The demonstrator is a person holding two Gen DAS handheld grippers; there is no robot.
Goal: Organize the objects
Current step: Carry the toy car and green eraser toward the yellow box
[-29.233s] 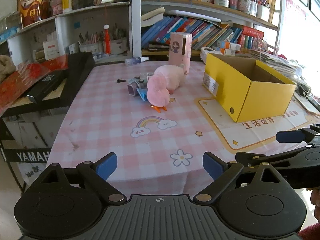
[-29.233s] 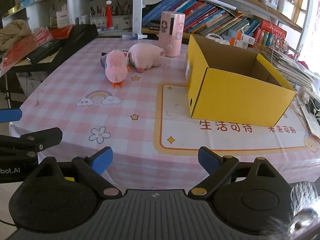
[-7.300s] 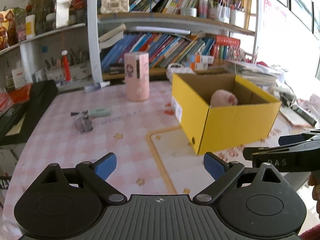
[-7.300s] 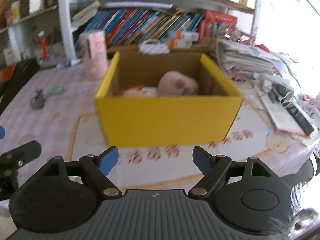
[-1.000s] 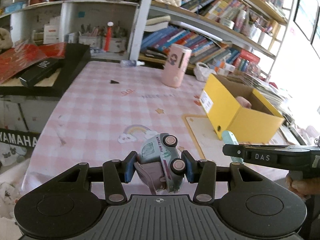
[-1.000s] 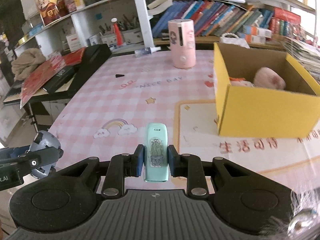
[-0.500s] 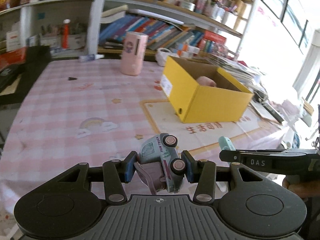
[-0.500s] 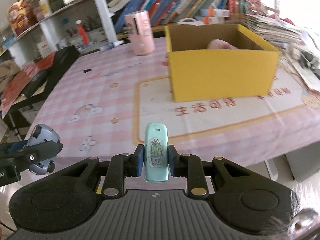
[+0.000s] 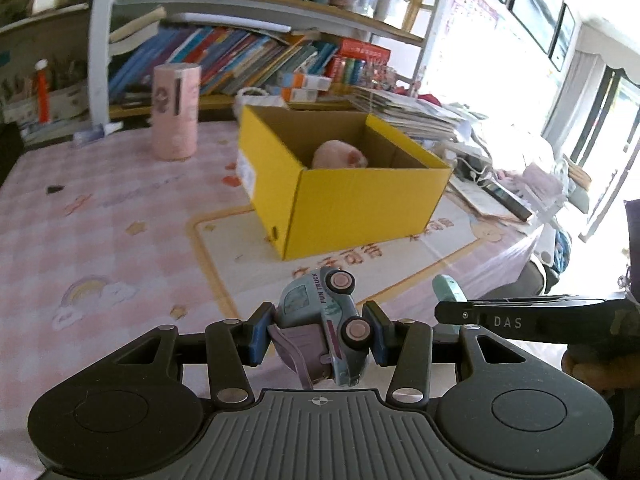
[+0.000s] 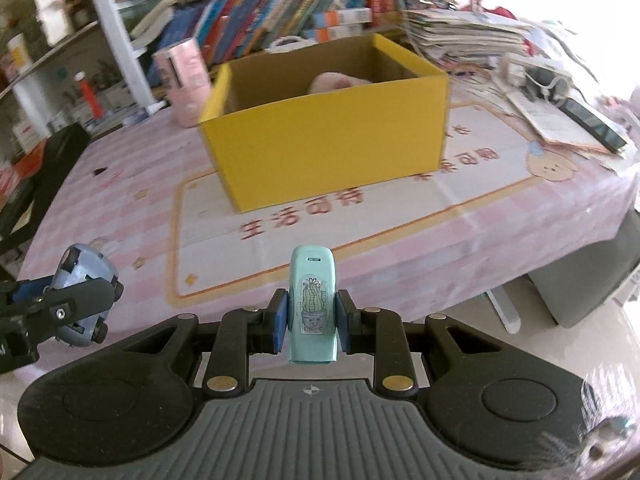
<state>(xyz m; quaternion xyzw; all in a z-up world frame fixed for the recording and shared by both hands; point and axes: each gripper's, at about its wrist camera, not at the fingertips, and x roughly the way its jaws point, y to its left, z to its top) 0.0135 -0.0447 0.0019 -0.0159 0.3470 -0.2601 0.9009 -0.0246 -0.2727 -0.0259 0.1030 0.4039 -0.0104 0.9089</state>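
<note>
My left gripper (image 9: 316,336) is shut on a blue toy truck (image 9: 324,320), held above the table's near edge. My right gripper (image 10: 312,322) is shut on a mint green flat case with a cactus sticker (image 10: 313,304). The open yellow cardboard box (image 9: 360,204) stands ahead on the table, also in the right wrist view (image 10: 324,144). A pink plush toy (image 9: 338,154) lies inside it, also seen from the right (image 10: 332,80). The right gripper (image 9: 452,308) shows at the right of the left wrist view. The left gripper with the truck (image 10: 80,276) shows at the left of the right wrist view.
A pink cylinder (image 9: 174,112) stands behind the box on the pink checked tablecloth (image 9: 100,240). Bookshelves (image 9: 240,52) line the back. Stacked papers and a phone (image 10: 560,92) lie to the box's right. A black case (image 10: 40,176) sits at the table's left.
Both grippers, still holding the truck and the case, have swung right and closer to the yellow box, which now looms larger and more central.
</note>
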